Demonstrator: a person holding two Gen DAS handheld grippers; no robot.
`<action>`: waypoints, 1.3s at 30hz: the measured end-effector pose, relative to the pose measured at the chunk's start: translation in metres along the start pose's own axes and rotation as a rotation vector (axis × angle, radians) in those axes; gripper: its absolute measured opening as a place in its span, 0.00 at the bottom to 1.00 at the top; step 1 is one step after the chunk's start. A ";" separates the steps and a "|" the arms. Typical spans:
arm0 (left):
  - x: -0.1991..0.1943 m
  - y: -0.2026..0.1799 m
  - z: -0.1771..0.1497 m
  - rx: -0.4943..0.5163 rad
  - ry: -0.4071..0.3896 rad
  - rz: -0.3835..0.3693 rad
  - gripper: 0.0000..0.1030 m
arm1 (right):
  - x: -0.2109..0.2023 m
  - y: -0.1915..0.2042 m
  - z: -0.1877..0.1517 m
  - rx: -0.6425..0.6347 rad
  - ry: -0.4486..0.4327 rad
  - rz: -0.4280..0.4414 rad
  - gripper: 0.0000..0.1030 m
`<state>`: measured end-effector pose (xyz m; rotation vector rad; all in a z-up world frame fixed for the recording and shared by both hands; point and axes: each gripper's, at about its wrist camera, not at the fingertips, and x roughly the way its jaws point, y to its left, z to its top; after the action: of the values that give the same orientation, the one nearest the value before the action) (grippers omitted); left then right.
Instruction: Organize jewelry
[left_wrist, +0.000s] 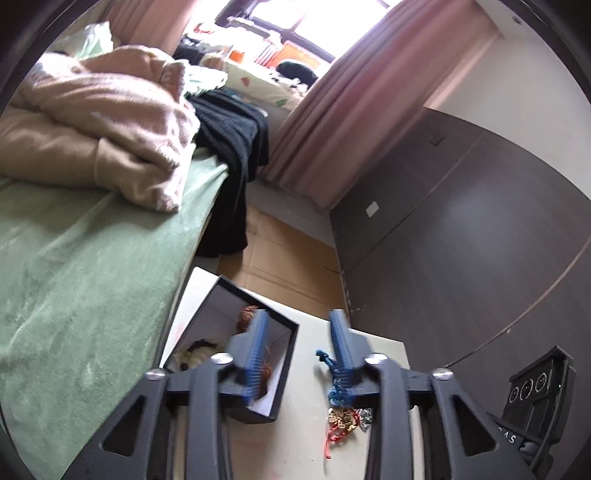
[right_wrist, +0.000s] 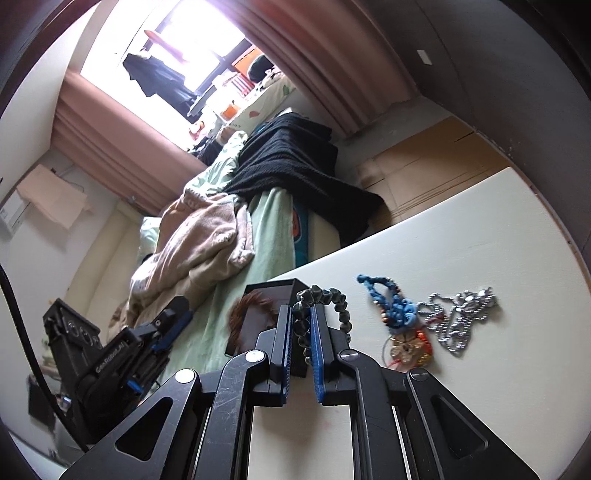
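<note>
Left to right, over a white desk (right_wrist: 461, 236) beside a bed (left_wrist: 74, 258). At far left, an open dark box (left_wrist: 258, 369) with a pale lining stands on the desk edge nearest the bed; it already contains a reddish-brown beaded piece (left_wrist: 247, 319) and a dark-and-yellow item (left_wrist: 195, 354), which suggests it serves as the collecting container. The left gripper (left_wrist: 299, 328) hangs over the box's near wall with its jaws parted and nothing between them, one finger above the box interior and the other above bare desk; this posture reads as that of a gripper free for another pick. Just right of it lie the unsorted pieces: a blue knotted cord (right_wrist: 391, 302), a gold ornament with red thread (right_wrist: 406, 347) touching it, and a silver chain (right_wrist: 461, 317) tangled alongside. In the right wrist view, the right gripper (right_wrist: 303, 332) is clamped on a dark green beaded bracelet (right_wrist: 328, 299), whose loop arches out to the right of the fingertips. The gripper is close beside the box, probably so that the bracelet can be let go into it. Judged progress: partway, with three pieces still loose on the desk.
</note>
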<state>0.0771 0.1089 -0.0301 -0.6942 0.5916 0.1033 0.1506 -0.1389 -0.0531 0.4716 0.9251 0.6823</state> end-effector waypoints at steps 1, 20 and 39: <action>0.000 0.002 0.000 -0.009 -0.001 0.004 0.42 | 0.003 0.001 0.000 -0.002 0.004 0.003 0.11; -0.010 0.036 0.013 -0.081 -0.034 0.117 0.66 | 0.077 0.058 -0.002 -0.066 0.115 0.189 0.52; 0.005 -0.032 -0.018 0.113 -0.044 0.088 0.71 | -0.028 -0.035 0.008 0.135 -0.052 -0.188 0.74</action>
<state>0.0816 0.0728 -0.0257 -0.5554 0.5819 0.1655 0.1569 -0.1841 -0.0551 0.5125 0.9571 0.4367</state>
